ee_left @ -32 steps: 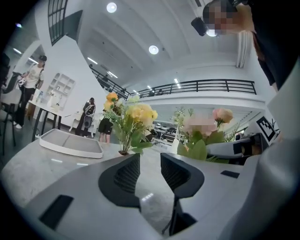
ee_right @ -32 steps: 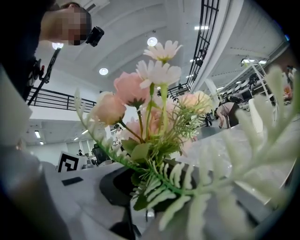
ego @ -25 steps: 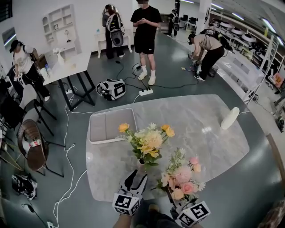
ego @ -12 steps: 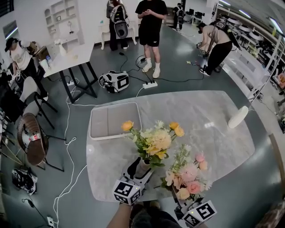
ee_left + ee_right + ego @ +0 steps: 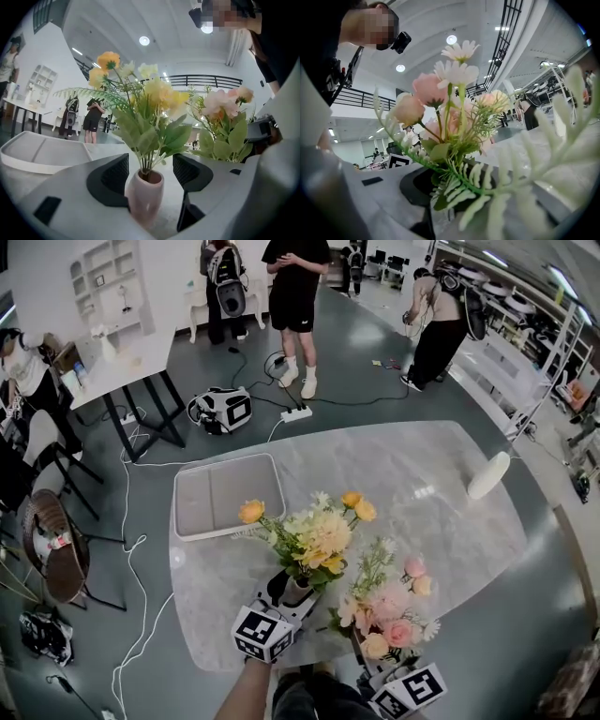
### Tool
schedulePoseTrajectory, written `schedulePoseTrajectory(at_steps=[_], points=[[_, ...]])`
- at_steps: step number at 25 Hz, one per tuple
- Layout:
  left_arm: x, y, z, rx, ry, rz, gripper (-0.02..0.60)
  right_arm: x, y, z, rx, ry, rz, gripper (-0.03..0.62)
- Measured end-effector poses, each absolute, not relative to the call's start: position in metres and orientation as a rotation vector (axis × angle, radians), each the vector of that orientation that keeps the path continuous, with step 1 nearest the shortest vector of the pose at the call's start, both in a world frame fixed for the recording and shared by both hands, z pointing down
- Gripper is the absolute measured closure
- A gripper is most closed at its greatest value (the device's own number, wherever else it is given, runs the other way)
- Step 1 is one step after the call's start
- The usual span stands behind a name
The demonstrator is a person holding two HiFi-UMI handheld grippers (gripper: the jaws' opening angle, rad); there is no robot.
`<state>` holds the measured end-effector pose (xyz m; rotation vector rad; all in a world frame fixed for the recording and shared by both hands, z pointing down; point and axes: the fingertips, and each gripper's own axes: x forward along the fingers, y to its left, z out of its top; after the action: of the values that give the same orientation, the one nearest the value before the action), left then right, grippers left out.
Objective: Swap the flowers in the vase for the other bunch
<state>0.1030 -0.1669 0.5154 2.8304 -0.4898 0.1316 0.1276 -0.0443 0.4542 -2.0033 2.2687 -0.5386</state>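
Vase with the yellow flowers stands upright near the front edge of the marble tabletop. It is between the jaws of the left tongs, which have just been opening and stand wide, not pressing it. The right tongs are clamped on the stems of the pink bunch, held upright just beside the yellow flowers.

Pale pink vase, yellow-orange bunch, pink-peach bunch, grey-veined marble table, white tray
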Motion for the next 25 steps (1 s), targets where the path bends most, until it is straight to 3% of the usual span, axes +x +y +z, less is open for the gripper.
schedulePoseTrajectory(at_steps=[6,13,25], points=[[0.1,-0.173,0.505,2.854,-0.466,0.057,0.295,0.126,-0.04,0.458,-2.036,2.236,-0.558,0.519],[0.095,-0.175,0.493,2.876,-0.509,0.022,0.463,0.129,-0.034,0.454,-2.052,2.215,-0.558,0.519],[0.084,-0.178,0.465,2.878,-0.559,-0.067,0.482,0.136,-0.034,0.448,-2.054,2.185,-0.54,0.519]])
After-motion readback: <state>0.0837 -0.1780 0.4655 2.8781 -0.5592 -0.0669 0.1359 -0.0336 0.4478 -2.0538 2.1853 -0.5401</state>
